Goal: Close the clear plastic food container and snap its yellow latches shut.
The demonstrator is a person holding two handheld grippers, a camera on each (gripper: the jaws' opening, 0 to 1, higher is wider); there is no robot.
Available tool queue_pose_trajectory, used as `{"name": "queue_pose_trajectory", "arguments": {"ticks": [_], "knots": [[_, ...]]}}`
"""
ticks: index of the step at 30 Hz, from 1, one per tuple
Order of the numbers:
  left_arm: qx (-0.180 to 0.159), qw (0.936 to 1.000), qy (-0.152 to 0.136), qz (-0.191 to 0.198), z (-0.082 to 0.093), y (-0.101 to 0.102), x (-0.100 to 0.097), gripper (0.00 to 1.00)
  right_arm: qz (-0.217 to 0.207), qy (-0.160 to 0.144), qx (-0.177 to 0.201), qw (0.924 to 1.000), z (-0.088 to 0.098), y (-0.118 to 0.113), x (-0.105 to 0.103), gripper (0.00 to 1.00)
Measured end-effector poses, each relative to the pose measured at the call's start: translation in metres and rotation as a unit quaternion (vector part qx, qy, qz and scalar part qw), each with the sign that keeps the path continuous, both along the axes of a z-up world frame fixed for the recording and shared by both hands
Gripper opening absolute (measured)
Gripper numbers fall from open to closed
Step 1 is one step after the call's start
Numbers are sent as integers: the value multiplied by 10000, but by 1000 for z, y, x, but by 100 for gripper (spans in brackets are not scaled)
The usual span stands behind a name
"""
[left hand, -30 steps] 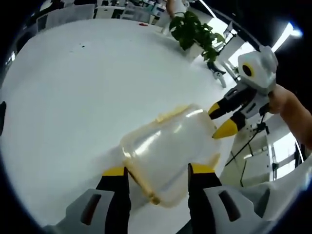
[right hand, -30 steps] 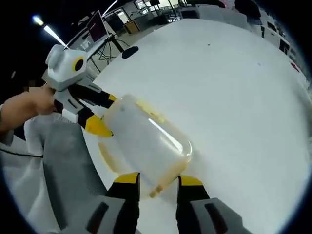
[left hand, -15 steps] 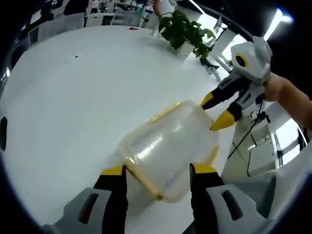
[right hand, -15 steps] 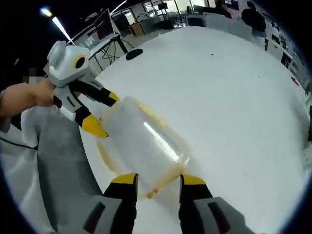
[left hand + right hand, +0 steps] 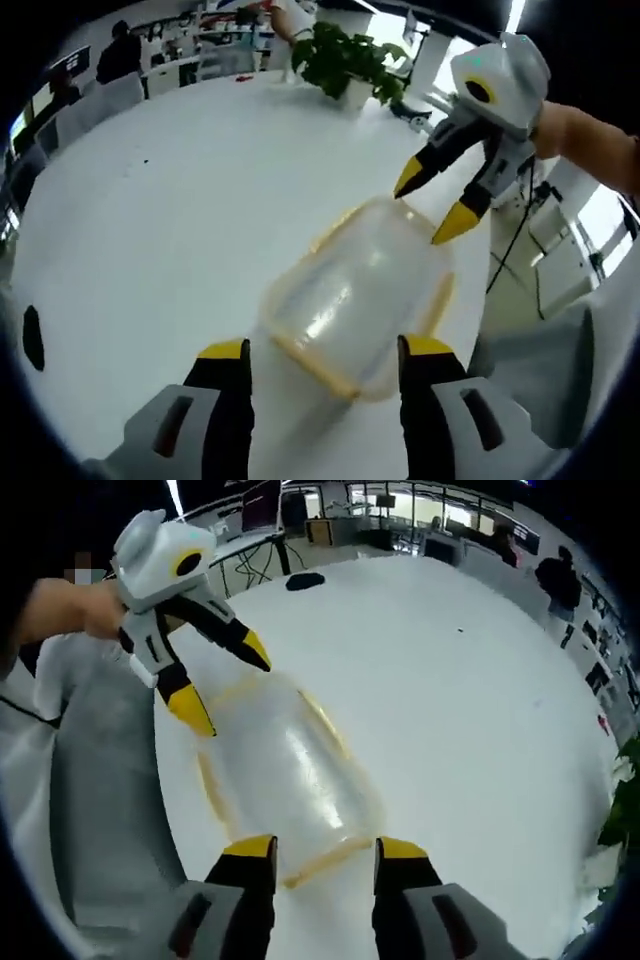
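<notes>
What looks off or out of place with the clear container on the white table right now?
Nothing looks spilled or broken. The clear container sits near the table edge with its yellow latches flared outward, not snapped. Both the left hand-held gripper and right hand-held gripper sit open at its two ends.

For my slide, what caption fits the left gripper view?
Two open grippers flank a clear container on a white table.

clear container [image 5: 360, 295] with yellow latches [image 5: 342, 229], white table [image 5: 170, 210], green plant [image 5: 345, 60]
</notes>
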State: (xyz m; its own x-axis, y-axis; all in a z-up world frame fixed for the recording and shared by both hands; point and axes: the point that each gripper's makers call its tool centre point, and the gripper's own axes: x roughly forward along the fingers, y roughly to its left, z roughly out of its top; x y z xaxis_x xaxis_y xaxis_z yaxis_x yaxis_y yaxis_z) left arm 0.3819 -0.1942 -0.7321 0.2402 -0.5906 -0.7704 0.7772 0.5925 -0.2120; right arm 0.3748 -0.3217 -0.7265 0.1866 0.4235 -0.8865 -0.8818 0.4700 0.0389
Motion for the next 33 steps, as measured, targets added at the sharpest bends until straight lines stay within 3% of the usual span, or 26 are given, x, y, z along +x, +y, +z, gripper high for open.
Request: {"name": "queue_pose_trajectory", "arguments": {"ticks": [2, 3, 5, 7, 10, 14, 19, 25, 29, 33], "knots": [[-31, 9999, -23, -168, 3, -2, -3, 57, 149, -66, 96, 9998, 3, 5, -1, 37], [19, 9990, -240, -380, 5, -3, -1, 57, 297, -137, 295, 9990, 7, 13, -2, 39], [63, 9977, -351, -583, 7, -5, -4, 57, 324, -152, 306, 9989, 10, 15, -3, 39], [33, 9969, -414, -667, 10, -7, -4, 57, 582, -326, 354, 9971, 13, 19, -1, 38], [-35, 9957, -564, -737, 15, -9, 0, 59, 579, -258, 437, 9970, 15, 20, -3, 38], [-208, 9904, -791, -1112, 26, -17, -1, 56, 975, -427, 737, 9916, 25, 29, -4, 40], [-401, 9855, -847, -1413, 33, -26, -5, 55, 1405, -500, 857, 9851, 30, 36, -10, 39], [-370, 9770, -1067, -1810, 36, -33, -6, 49, 1515, -513, 913, 9829, 32, 42, -11, 36], [-493, 9769, -1018, -1812, 39, -39, -7, 48, 1561, -496, 937, 9820, 33, 46, -11, 35], [-481, 9687, -1149, -2147, 39, -46, -13, 42, 1700, -489, 871, 9804, 28, 50, -10, 35]]}}
